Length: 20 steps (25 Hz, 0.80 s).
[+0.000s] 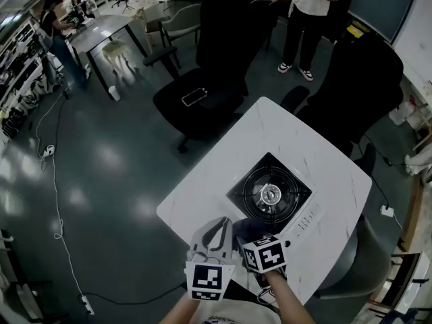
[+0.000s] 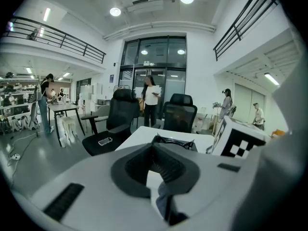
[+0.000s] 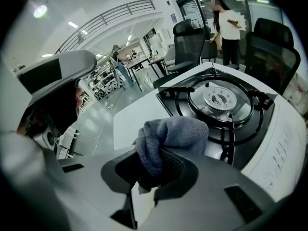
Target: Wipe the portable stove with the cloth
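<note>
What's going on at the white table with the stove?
A person stands at the near edge of the white marble-look table with a two-jaw gripper in each hand. The right gripper is clamped on a bunched grey-blue cloth at the near corner of the black-topped, white-bodied portable gas stove. Whether the cloth touches the stove is unclear. The left gripper sits alongside, jaws together with nothing between them.

light: dim, ceiling lamps [image 2: 115, 11] | glare: floor [image 1: 108, 157] | edges: fisheye-warped, dark
</note>
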Available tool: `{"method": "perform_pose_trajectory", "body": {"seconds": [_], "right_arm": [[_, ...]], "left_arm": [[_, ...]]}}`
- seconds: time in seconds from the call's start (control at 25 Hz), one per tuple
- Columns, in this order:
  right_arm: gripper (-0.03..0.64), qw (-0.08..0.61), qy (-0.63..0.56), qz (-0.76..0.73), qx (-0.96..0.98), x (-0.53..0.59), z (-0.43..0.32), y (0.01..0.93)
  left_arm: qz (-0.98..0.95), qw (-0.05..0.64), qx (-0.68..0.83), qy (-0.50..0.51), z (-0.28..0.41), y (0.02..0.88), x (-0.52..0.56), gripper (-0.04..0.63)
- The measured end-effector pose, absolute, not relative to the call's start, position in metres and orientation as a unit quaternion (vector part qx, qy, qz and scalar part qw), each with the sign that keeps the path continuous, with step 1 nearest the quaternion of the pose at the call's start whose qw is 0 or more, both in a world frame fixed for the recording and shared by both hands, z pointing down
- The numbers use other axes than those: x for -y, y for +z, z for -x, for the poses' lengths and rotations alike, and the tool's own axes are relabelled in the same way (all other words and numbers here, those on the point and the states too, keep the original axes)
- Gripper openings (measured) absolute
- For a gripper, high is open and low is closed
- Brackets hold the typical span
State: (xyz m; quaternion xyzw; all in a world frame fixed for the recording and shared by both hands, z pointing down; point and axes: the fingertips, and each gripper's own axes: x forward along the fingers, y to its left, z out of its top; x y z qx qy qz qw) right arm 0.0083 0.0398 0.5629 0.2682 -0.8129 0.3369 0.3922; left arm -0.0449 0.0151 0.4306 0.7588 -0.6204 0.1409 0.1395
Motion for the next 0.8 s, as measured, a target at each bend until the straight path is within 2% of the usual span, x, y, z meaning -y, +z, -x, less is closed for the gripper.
{"method": "perform_pose_trajectory", "body": {"seconds": [0.8], "right_arm": [[0.074,0.387,0.361,-0.265,0.806,-0.037,0.002,0.565]], "left_arm": [[-0.762,0.169,0.6,0.174,0.047,0.46,0.011,0.021]]}}
